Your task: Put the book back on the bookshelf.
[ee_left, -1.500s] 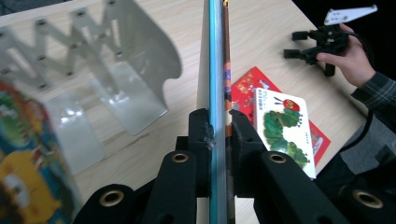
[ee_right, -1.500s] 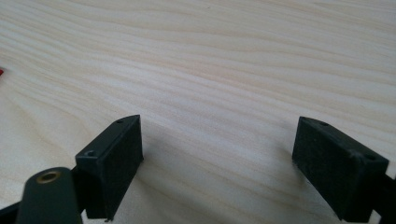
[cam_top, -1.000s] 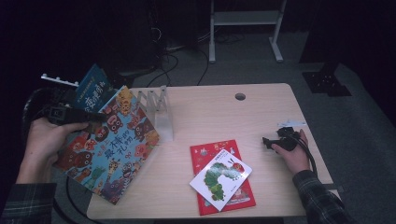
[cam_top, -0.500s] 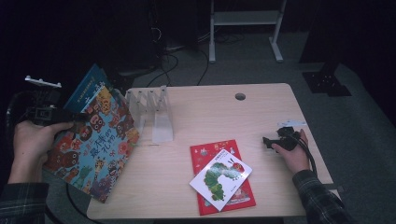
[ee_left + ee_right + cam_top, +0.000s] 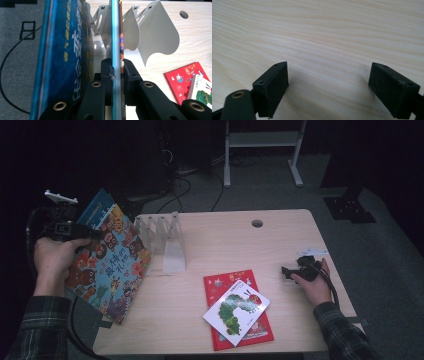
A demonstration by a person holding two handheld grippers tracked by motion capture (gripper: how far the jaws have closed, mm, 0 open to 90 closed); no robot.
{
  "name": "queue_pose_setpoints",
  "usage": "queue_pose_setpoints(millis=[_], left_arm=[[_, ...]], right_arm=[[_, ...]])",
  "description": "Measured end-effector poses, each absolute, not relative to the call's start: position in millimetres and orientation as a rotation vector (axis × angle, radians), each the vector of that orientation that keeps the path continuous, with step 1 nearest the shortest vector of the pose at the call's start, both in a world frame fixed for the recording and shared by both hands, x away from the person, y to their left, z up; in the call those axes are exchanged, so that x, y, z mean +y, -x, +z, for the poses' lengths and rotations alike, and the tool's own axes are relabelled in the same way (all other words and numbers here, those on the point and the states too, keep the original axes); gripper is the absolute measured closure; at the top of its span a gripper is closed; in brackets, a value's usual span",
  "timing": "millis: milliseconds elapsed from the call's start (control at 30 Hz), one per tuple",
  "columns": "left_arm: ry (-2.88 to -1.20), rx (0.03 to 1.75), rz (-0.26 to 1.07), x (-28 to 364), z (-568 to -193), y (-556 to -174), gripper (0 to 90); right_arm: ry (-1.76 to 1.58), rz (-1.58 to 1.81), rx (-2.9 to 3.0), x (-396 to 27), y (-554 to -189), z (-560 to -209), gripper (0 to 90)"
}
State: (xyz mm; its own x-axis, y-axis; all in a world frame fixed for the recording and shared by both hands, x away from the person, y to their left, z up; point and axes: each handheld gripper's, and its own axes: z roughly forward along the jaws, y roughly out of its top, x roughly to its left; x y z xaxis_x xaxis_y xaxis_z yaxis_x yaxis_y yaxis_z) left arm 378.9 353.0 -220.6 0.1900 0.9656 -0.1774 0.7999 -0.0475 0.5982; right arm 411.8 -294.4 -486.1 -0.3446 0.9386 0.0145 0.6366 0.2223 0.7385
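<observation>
Left gripper [image 5: 87, 234] has swung the big picture book [image 5: 107, 262] off the table's left edge, clamped on its cover beside the white rack [image 5: 162, 237]. Line it up with a slot first. Right gripper [image 5: 286, 271] rests open, empty.

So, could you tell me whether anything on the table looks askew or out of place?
Yes: the white caterpillar book lies crooked across the red book instead of squared up. The colourful book in the left gripper hangs tilted past the table's left edge, beside the rack.
</observation>
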Motion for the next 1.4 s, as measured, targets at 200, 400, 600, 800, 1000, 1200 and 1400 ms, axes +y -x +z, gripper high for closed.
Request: queue_pose_setpoints(millis=[200, 400, 600, 800, 1000, 1200, 1400], left_arm=[[-1.912, 1.666, 0.357, 353.0, -219.8, -378.8, 81.2], [-1.916, 1.681, 0.354, 355.9, -218.9, -376.7, 81.2], [-1.932, 1.689, 0.349, 358.2, -218.6, -372.3, 81.2], [-1.923, 1.694, 0.391, 358.9, -217.3, -372.2, 81.1], [-1.882, 1.686, 0.387, 351.3, -222.2, -388.0, 81.1], [-1.86, 1.711, 0.412, 346.5, -222.4, -400.1, 81.1], [-1.861, 1.723, 0.429, 345.4, -221.9, -399.2, 81.0]], right_arm=[[-1.451, 0.923, 2.064, -294.4, -411.8, -486.1, 15.1], [-1.451, 0.923, 2.064, -294.3, -411.8, -486.1, 15.0], [-1.453, 0.922, 2.062, -294.4, -412.1, -486.1, 15.0], [-1.454, 0.921, 2.062, -294.4, -412.2, -486.1, 15.0], [-1.458, 0.922, 2.06, -294.3, -412.3, -486.1, 15.0], [-1.455, 0.922, 2.06, -294.4, -412.4, -486.2, 15.0], [-1.457, 0.922, 2.06, -294.3, -412.3, -486.1, 15.0]])
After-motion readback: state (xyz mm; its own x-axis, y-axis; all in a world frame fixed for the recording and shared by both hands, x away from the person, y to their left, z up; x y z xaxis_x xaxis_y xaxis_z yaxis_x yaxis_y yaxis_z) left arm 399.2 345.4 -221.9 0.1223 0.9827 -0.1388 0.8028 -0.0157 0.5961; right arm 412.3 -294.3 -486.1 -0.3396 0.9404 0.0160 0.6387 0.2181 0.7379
